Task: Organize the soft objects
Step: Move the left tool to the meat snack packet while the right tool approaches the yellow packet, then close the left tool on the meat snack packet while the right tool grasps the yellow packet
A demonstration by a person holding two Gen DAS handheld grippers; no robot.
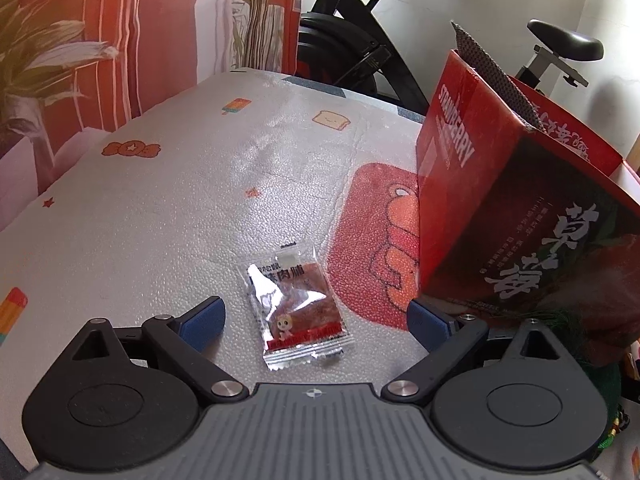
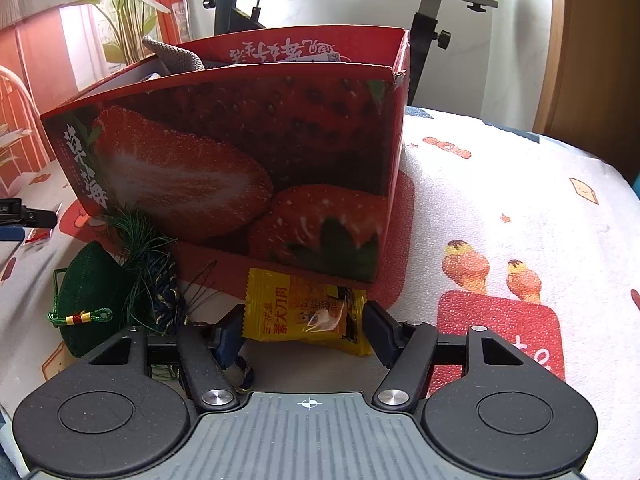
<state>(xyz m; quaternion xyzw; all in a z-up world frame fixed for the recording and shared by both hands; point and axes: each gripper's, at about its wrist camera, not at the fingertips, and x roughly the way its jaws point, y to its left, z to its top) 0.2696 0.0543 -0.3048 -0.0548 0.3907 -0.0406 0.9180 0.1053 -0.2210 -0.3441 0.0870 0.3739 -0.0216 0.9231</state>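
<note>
Below, two wrist views of a table covered by a white printed cloth (image 1: 160, 216). The left gripper (image 1: 316, 322) is held low over the cloth, pointing forward and slightly down, its blue-padded fingers (image 1: 204, 326) spread wide and released. One clear snack packet (image 1: 298, 308) with reddish contents lies flat on the cloth between them, touching neither pad. The right finger of this gripper sits just beside the lower corner of the single red strawberry box (image 1: 500, 200), which stands open-topped on the cloth.

The right gripper (image 2: 304, 334) is likewise low and level, aimed at the long strawberry-printed wall of the same box (image 2: 240, 168). Its fingers flank one yellow snack packet (image 2: 308, 316) lying against the foot of the box; the pads stand at the packet's two ends, but whether they press it cannot be told.

Counts: one box; two snack packets, one per gripper; one dark green pouch (image 2: 92, 300) with tassel cords (image 2: 148, 256), resting on the cloth left of the right gripper. One grey knitted item (image 2: 172, 56) protrudes from the box top. An exercise bike (image 1: 360, 40) stands behind the table.
</note>
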